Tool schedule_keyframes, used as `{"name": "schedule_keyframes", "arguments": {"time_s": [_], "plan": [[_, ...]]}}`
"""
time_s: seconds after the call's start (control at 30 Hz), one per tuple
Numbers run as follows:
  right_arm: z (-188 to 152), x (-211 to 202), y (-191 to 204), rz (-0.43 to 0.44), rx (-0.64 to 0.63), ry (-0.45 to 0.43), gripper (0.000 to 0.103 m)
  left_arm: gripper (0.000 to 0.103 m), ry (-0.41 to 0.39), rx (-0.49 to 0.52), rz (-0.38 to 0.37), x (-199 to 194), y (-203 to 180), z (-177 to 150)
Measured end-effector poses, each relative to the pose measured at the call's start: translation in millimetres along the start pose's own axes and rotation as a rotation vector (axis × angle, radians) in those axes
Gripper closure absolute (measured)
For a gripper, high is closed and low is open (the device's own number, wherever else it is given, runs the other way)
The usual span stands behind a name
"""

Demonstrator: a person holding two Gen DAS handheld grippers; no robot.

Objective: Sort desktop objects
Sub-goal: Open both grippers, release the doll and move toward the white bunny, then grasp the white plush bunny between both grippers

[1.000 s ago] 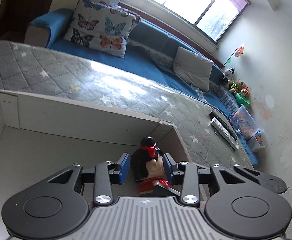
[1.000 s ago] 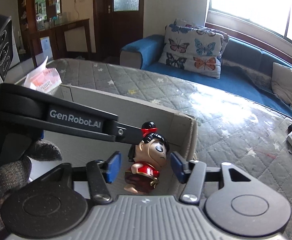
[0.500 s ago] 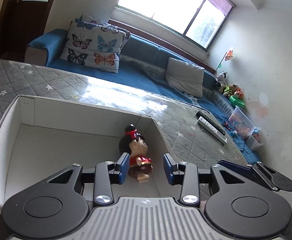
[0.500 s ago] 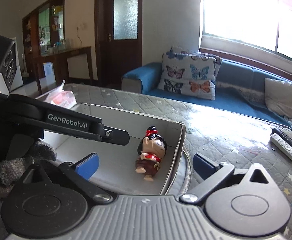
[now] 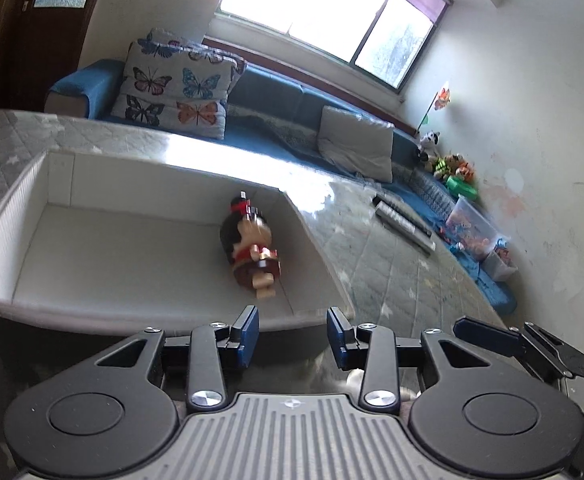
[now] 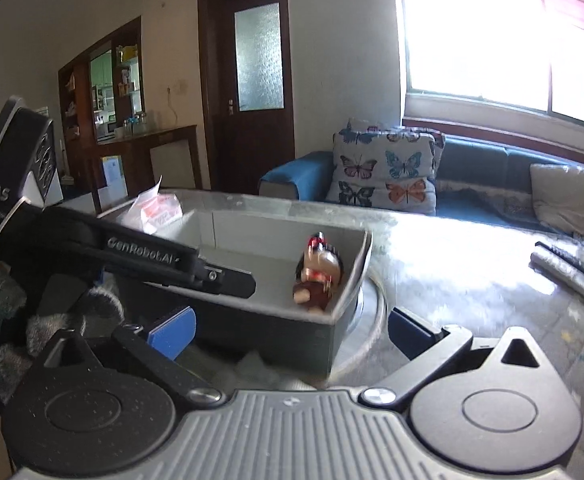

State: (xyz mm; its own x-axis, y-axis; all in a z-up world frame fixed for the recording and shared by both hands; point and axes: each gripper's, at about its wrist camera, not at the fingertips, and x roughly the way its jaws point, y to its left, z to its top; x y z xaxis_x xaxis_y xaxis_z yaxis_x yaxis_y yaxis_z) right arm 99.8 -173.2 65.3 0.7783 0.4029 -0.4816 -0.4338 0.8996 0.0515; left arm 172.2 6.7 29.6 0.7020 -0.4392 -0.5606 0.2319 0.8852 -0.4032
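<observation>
- Left wrist view: left gripper (image 5: 292, 334) empty, fingers apart, near edge of the white box (image 5: 91, 312). Toy figurine (image 5: 251, 252) lies on its side inside, by the right wall. Only here: toy bins (image 5: 478, 232) by the wall.
- Right wrist view: right gripper (image 6: 287, 330) empty, fingers wide apart. Only here: door (image 6: 251, 92), plastic packet (image 6: 153, 208). Figurine (image 6: 318, 274): black hair, red band, brown-red body.

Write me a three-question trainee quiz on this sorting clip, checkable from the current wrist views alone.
1. True or false: the figurine lies on its side inside the cardboard box.
2. Multiple choice: the left tool is A) open and empty, B) shut on the figurine, C) gripping the box wall.
3. Fill in: the two remotes lie on the quilted table cover, ____ the box.

Key: 1 true; 2 A; 3 outside.
</observation>
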Motion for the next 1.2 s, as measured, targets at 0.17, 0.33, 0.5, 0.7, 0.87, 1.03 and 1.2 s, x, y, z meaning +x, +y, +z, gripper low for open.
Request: {"name": "schedule_keyframes", "arguments": {"time_s": [0.17,0.33,0.5,0.7,0.87,1.03,1.2], "plan": [[-22.3,-9.0,-4.6,-0.016,0.022,0.037,0.0,0.063,0.053,0.004,0.0,11.4,-3.3,-14.3],[-39.8,-8.8,-15.9,-0.029,0.095,0.088,0.0,0.063,0.09,0.001,0.005,22.4,-5.8,-22.5],[-51.4,-3.2,-27.9,-0.032,0.154,0.127,0.0,0.063,0.118,-0.004,0.012,27.6,-3.8,-26.8],[-52.3,5.4,-31.8,-0.032,0.192,0.134,0.0,0.063,0.152,-0.007,0.009,32.7,-2.9,-29.3],[-51.4,15.9,-34.1,-0.014,0.206,0.154,0.0,0.063,0.181,0.007,0.0,38.9,-5.9,-30.4],[-50.1,26.1,-33.4,-0.013,0.194,0.171,0.0,0.063,0.2,0.007,0.003,45.7,-7.9,-29.4],[-53.5,32.9,-34.2,0.001,0.212,0.207,0.0,0.063,0.2,0.004,-0.015,52.8,-10.6,-26.6]]}}
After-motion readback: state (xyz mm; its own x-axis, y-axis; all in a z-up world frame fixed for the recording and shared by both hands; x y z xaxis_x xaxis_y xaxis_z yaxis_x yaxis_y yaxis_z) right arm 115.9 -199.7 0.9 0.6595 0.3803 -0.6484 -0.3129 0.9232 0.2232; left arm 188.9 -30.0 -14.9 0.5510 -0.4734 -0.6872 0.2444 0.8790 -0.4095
